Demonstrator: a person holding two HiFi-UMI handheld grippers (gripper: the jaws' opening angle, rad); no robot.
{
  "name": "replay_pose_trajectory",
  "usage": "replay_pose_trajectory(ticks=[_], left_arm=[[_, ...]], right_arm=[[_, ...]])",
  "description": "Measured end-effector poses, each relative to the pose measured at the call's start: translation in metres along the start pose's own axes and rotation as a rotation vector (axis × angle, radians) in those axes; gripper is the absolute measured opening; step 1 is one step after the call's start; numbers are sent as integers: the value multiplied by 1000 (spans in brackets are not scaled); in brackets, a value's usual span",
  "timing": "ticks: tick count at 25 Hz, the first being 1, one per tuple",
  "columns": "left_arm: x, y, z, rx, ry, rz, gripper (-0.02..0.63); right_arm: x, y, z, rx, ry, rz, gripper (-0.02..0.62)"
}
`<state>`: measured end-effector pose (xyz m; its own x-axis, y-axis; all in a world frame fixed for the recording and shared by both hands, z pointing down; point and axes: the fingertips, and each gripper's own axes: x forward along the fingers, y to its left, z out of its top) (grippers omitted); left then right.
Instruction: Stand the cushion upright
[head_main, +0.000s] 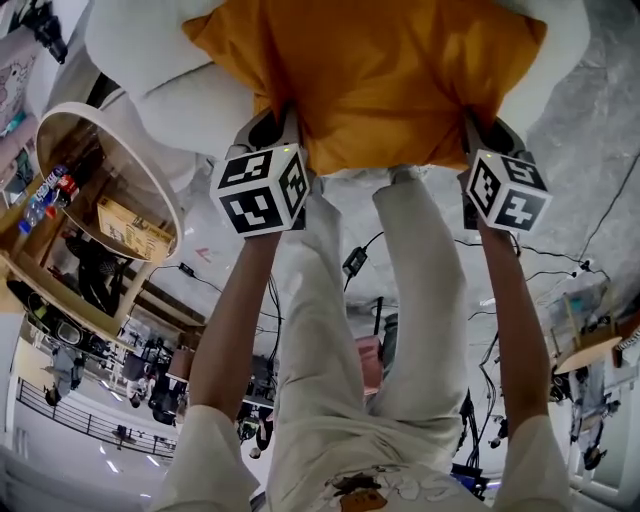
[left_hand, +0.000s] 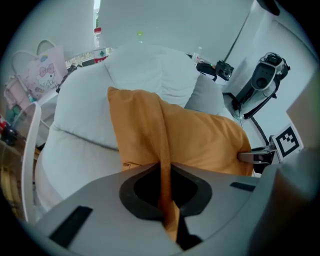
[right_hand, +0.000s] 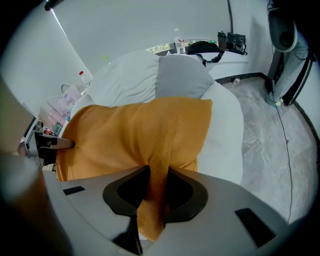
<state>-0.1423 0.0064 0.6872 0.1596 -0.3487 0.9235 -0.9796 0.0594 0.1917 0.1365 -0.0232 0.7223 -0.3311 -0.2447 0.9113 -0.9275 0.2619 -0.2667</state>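
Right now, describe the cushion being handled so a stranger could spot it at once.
Find the big white padded seat. On it lies the cushion, its near edge pinched by the left tool and right tool. It alone is orange; the pillow behind is grey.

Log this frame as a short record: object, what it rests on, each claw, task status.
object: orange cushion
rests on: white padded seat
left claw: shut on a fold of the cushion's near edge
right claw: shut on the same edge, other end
task status: cushion gripped, lying on the seat, not yet upright
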Motion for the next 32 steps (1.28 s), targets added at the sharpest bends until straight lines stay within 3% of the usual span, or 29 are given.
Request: replay_pose_trajectory(ticks=[10, 19, 32], left_arm=[[-40, -19, 23, 132, -32, 16, 14], [-85, -41, 63, 204, -80, 6, 14], [-133, -89, 119, 389, -158, 43, 14]], right_arm=[[-23, 7, -35, 132, 10, -17, 106], [-42, 12, -16, 192, -71, 11, 106], [-37, 14, 5, 324, -200, 118, 106]])
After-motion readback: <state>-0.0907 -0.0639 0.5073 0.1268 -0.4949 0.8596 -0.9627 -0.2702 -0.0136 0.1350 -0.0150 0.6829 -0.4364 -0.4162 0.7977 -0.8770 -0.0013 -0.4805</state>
